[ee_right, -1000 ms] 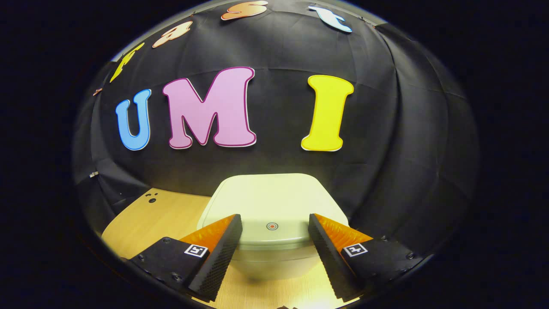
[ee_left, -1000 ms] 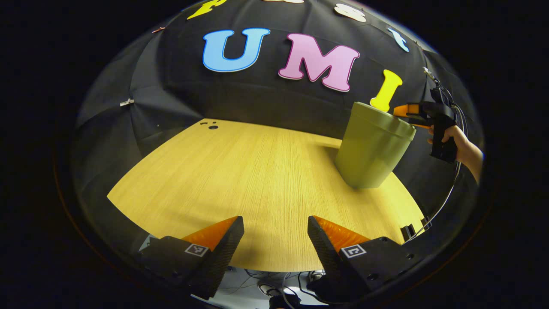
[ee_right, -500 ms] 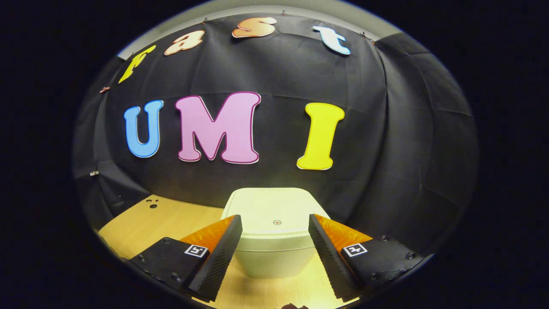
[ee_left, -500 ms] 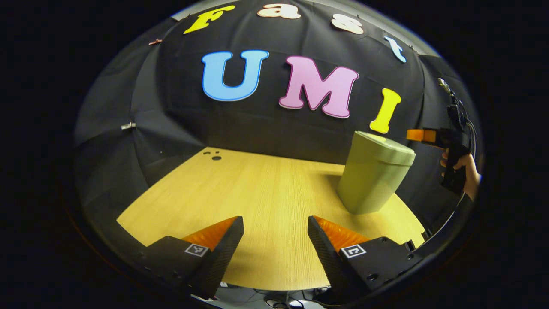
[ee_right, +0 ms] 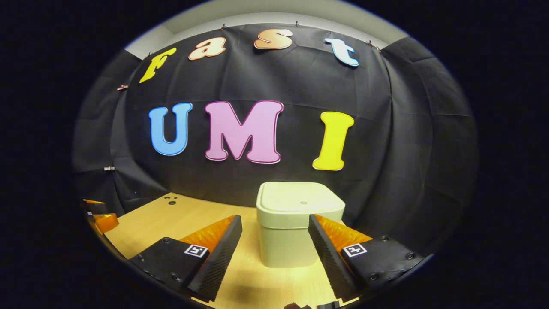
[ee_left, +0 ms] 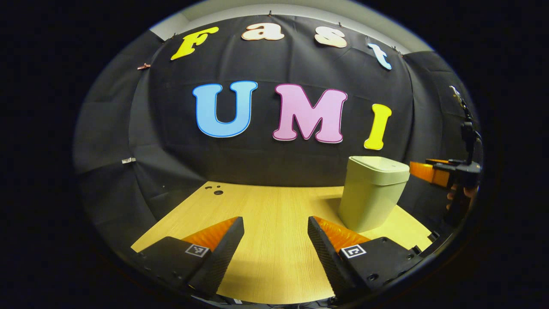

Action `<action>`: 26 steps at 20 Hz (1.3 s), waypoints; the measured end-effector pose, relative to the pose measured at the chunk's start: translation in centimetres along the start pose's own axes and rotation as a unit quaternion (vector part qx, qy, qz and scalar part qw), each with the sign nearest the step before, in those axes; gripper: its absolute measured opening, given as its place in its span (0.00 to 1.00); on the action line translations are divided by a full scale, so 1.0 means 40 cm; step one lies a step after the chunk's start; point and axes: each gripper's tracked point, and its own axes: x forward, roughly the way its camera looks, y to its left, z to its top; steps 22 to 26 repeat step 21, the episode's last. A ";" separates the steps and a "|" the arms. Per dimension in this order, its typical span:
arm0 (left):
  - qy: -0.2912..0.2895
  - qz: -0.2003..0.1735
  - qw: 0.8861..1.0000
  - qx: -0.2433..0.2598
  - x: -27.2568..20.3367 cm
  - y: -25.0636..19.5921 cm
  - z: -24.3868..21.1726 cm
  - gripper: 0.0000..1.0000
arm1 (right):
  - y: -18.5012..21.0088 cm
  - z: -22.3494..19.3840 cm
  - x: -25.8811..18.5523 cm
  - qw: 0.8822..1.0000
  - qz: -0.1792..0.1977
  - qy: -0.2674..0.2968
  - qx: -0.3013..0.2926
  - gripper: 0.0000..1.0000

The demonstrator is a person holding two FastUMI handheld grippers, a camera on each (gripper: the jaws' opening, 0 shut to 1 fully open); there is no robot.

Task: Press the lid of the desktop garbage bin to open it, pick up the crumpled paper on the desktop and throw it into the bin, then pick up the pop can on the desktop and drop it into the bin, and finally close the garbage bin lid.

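Observation:
The pale green garbage bin (ee_left: 371, 195) stands on the wooden desktop (ee_left: 266, 214) at the right, its lid (ee_right: 300, 201) down flat. My left gripper (ee_left: 275, 240) is open over bare wood, well to the left of the bin. My right gripper (ee_right: 274, 238) is open too, held back from the bin with nothing between its fingers; the bin stands beyond the gap. The right gripper (ee_left: 433, 171) also appears at the far right of the left gripper view, level with the bin's top and apart from it, with a hand (ee_left: 461, 193) holding it.
The black cloth wall closes the desk's back and sides just behind the bin. Small dark holes (ee_left: 216, 191) mark the desktop's far left corner. The left gripper's fingers (ee_right: 101, 219) peek in at the left edge of the right gripper view.
The right gripper has pulled back and away from the bin lid, which now looks smaller and farther. The left gripper has drawn back and tilted up. The lid stays down.

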 end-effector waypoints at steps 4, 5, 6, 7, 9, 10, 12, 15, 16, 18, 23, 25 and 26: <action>-0.006 0.001 1.000 -0.012 -0.014 -0.010 -0.006 0.96 | 0.061 -0.068 -0.033 0.999 0.029 0.027 -0.008 0.98; -0.008 0.002 1.000 -0.012 -0.016 -0.010 -0.006 0.96 | 0.067 -0.075 -0.038 0.999 0.031 0.031 -0.011 0.98; -0.010 0.006 1.000 -0.009 -0.020 -0.005 -0.006 0.96 | 0.078 -0.082 -0.041 0.999 0.037 0.034 -0.009 0.98; -0.016 0.013 1.000 -0.003 -0.022 0.003 -0.002 0.96 | 0.089 -0.088 -0.042 0.998 0.042 0.037 -0.007 0.98; -0.016 0.009 1.000 0.002 -0.020 -0.001 -0.005 0.96 | 0.105 -0.099 -0.041 0.998 0.049 0.044 -0.008 0.98; -0.013 0.006 1.000 0.001 -0.022 -0.003 -0.011 0.96 | 0.113 -0.103 -0.040 0.997 0.052 0.047 -0.007 0.98; -0.008 0.002 1.000 0.000 -0.018 -0.003 -0.019 0.96 | 0.130 -0.113 -0.035 0.997 0.060 0.054 -0.005 0.98; -0.002 -0.001 1.000 0.002 -0.015 -0.004 -0.023 0.96 | 0.152 -0.103 -0.032 0.996 0.068 0.051 -0.001 0.98; -0.001 -0.002 1.000 0.002 -0.013 -0.003 -0.025 0.96 | 0.158 -0.100 -0.030 0.996 0.070 0.048 -0.002 0.98; -0.002 0.000 1.000 0.000 -0.009 0.002 -0.021 0.96 | 0.173 -0.096 -0.026 0.996 0.078 0.045 -0.003 0.98; 0.000 0.001 1.000 -0.007 -0.003 0.005 -0.020 0.96 | 0.187 -0.100 -0.017 0.995 0.086 0.050 -0.005 0.98; 0.000 0.001 1.000 -0.007 -0.003 0.005 -0.020 0.96 | 0.187 -0.100 -0.017 0.995 0.086 0.050 -0.005 0.98; 0.000 0.001 1.000 -0.007 -0.003 0.005 -0.020 0.96 | 0.187 -0.100 -0.017 0.995 0.086 0.050 -0.005 0.98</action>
